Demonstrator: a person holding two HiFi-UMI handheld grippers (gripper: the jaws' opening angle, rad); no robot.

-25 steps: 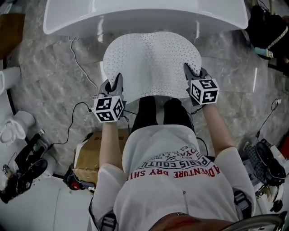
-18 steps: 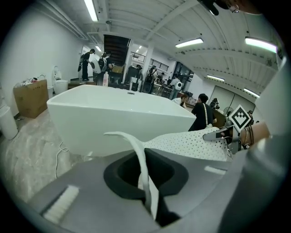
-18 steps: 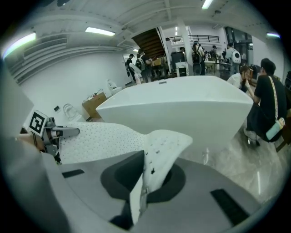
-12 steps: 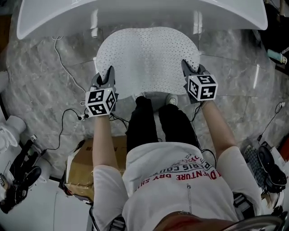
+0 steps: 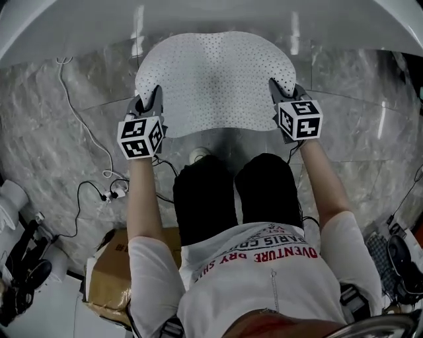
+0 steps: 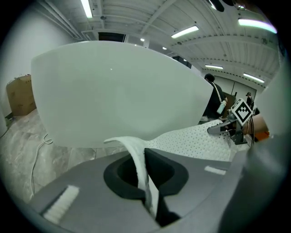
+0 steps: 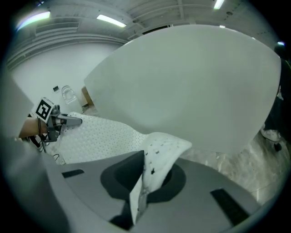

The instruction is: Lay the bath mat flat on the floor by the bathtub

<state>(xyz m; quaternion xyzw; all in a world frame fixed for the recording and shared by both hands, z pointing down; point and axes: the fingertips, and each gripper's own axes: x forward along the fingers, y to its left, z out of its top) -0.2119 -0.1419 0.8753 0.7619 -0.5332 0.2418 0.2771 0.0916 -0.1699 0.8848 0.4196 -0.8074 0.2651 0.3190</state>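
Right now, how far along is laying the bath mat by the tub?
Done: the bath mat is spread open in front of the bathtub. In hand: left gripper and right gripper are each shut on a near corner. Left: settle it flat on the floor and release; whether it touches down yet isn't clear.

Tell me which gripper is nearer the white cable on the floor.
The left gripper, gripping the bath mat; the white cable trails beside it, far from the right gripper.
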